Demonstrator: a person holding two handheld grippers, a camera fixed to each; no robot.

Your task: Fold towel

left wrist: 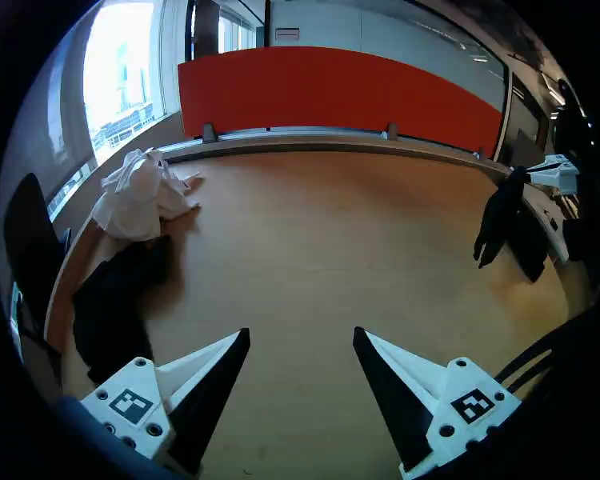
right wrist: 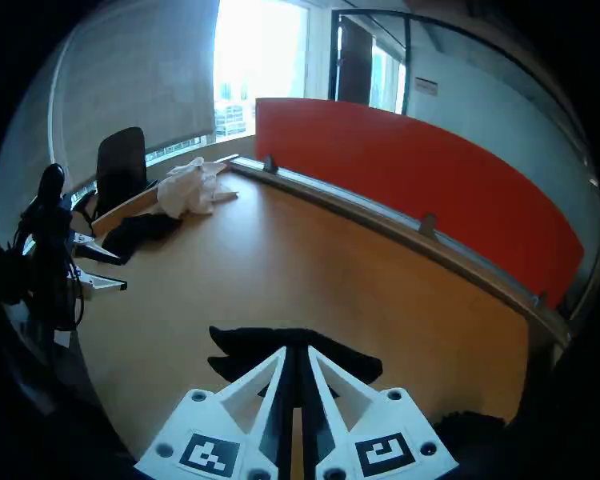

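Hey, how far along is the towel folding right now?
Nothing looks folded yet. In hand: the right hand-held gripper is shut on a black towel, which is bunched up. The left hand-held gripper is open and empty. Left: the whole fold; a white cloth and a dark cloth also lie crumpled.

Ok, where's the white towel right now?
In the left gripper view the white towel lies crumpled at the far left corner of the table, just beyond a dark cloth and near the orange divider.
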